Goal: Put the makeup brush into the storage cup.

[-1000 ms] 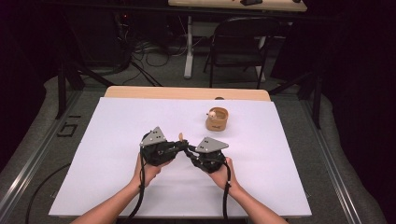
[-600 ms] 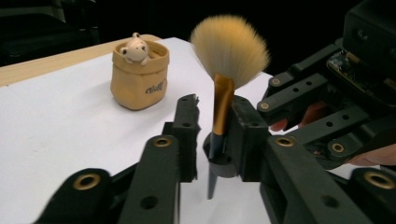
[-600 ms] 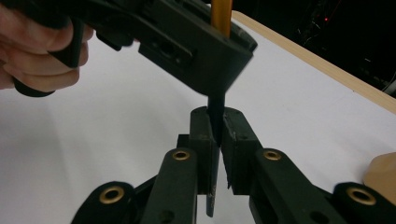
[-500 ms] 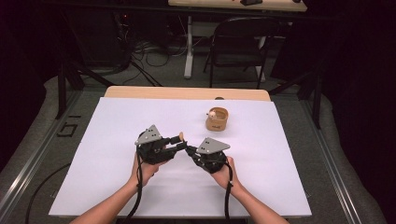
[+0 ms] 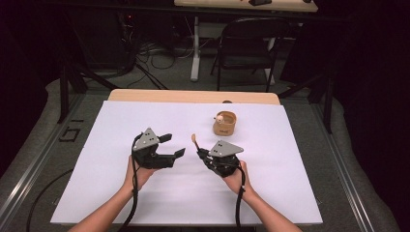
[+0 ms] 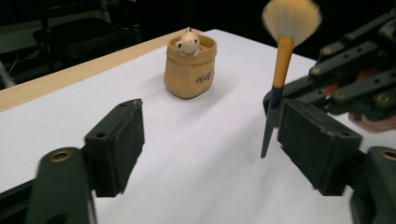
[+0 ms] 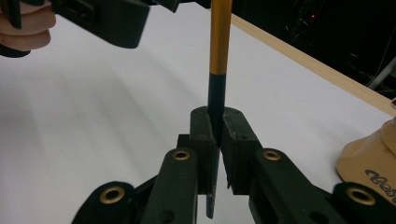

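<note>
A makeup brush [image 5: 194, 141] with an orange and black handle and pale bristles stands upright over the white table. My right gripper [image 5: 200, 153] is shut on its dark lower handle [image 7: 215, 100], with the jaws pressed together around it [image 7: 215, 140]. To its left, my left gripper [image 5: 173, 145] is open. Its jaws have just been opening and nothing is between them [image 6: 215, 144]. The brush [image 6: 282, 60] rises just beyond its right pad [image 6: 317, 140]. A tan pot [image 5: 224, 124] holding a small pale figure [image 6: 188, 42] stands farther back.
The white sheet [image 5: 121, 193] covers the table and a wooden edge [image 5: 193, 96] shows at the far side. A black chair [image 5: 246, 53] and cables are on the floor beyond. The pot [image 7: 373, 163] is close on the right in the right gripper view.
The left gripper's jaws have opened and it has drawn back to the left, away from the brush. The right gripper stays shut on the brush, hardly moved.
</note>
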Action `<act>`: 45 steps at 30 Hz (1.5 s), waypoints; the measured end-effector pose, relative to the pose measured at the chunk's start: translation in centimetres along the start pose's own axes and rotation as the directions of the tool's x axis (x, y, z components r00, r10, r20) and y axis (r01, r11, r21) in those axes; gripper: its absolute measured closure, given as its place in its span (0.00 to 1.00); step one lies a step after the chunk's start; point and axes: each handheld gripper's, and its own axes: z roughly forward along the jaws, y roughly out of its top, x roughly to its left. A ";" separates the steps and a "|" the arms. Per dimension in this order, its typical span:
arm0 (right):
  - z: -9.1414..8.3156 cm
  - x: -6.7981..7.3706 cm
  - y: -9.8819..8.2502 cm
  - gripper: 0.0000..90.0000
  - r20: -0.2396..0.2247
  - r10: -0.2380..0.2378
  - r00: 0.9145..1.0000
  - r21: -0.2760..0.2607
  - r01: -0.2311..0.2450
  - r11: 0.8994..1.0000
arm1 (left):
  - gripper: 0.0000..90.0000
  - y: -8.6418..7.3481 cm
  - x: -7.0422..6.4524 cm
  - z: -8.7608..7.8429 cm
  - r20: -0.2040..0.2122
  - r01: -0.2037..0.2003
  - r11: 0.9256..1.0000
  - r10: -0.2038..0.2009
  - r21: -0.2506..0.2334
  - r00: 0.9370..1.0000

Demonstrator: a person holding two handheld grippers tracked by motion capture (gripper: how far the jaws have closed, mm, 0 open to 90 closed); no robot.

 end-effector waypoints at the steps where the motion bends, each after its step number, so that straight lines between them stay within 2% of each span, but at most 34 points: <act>1: -0.1 -0.1 0.0 0.93 0.002 -0.001 1.000 0.001 0.001 1.000 | 0.23 -0.1 0.0 0.0 -0.001 -0.002 1.000 0.002 0.012 1.000; 2: -0.1 -0.2 0.0 0.93 0.003 -0.002 1.000 0.001 0.002 1.000 | 0.19 -0.3 0.1 0.0 -0.004 -0.008 1.000 0.008 0.025 1.000; 6: -0.3 -0.4 -0.1 0.93 0.008 -0.001 1.000 0.002 0.001 1.000 | 0.15 -0.9 0.2 -0.1 0.001 -0.037 0.997 0.037 0.074 0.999; 12: -0.7 -0.9 -0.2 0.93 0.014 0.002 1.000 -0.006 -0.002 1.000 | 0.09 -1.7 0.5 -0.1 -0.019 -0.049 0.993 0.051 0.107 0.998; 23: -1.6 -1.8 -0.3 0.93 0.027 0.012 1.000 -0.016 -0.012 1.000 | 0.04 -3.0 1.3 -1.0 -0.062 -0.051 0.994 0.057 0.100 0.996; 25: -1.7 -1.9 -0.3 0.93 0.026 0.013 1.000 -0.020 -0.012 1.000 | 0.03 -3.2 1.4 -1.2 -0.065 -0.041 0.996 0.046 0.085 0.997; 32: -2.3 -2.4 -0.4 0.93 0.033 0.019 0.999 -0.030 -0.018 0.999 | 0.02 -3.7 1.3 -2.0 -0.074 -0.086 0.995 0.090 0.051 0.993; 42: -3.3 -3.4 -0.7 0.93 0.055 0.028 0.998 -0.035 -0.026 0.999 | 0.01 -4.4 1.8 -3.1 -0.093 -0.065 0.996 0.069 0.054 0.993; 45: -3.5 -3.6 -0.8 0.93 0.060 0.035 0.998 -0.033 -0.033 0.999 | 0.01 -4.5 1.9 -3.4 -0.086 -0.060 0.997 0.064 0.049 0.994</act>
